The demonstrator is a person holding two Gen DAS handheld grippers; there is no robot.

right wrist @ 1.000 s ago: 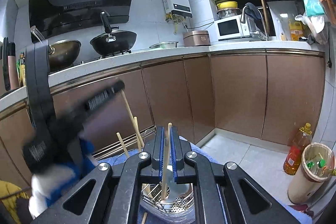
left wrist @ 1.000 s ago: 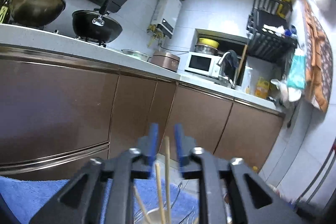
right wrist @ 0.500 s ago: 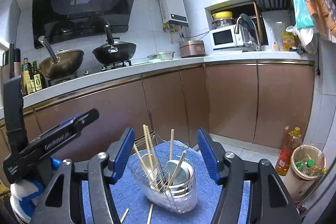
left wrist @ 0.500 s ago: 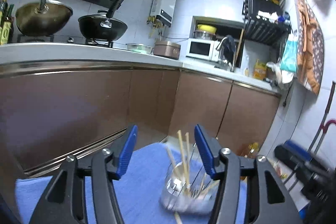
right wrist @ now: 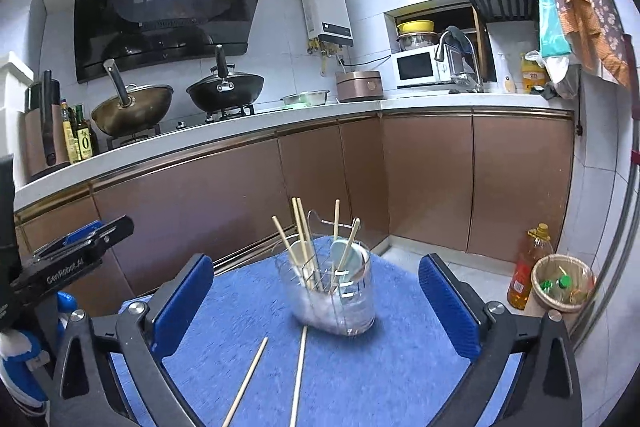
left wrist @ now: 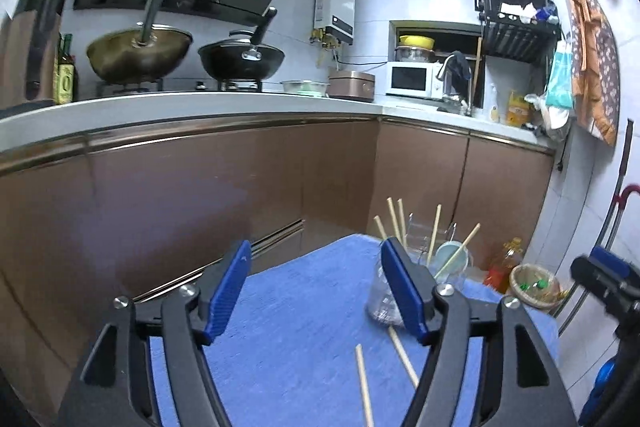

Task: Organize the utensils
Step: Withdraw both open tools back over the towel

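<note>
From my remote seat I saw the clear plastic utensil holder with its wire insert (right wrist: 334, 291) standing on the fuzzy blue towel (right wrist: 400, 379), with several pale wooden chopsticks (right wrist: 304, 239) and two light ceramic spoons (right wrist: 347, 255) leaning upright inside it. Two more thin wooden sticks (right wrist: 298, 375) lay flat on the towel just in front of the holder. The right gripper (right wrist: 316, 303), blue-padded on black arms, was opening wide with the holder ahead between its jaws but untouched, while the left gripper (left wrist: 320, 287) was also opening on nothing, the holder beyond its right finger.
</note>
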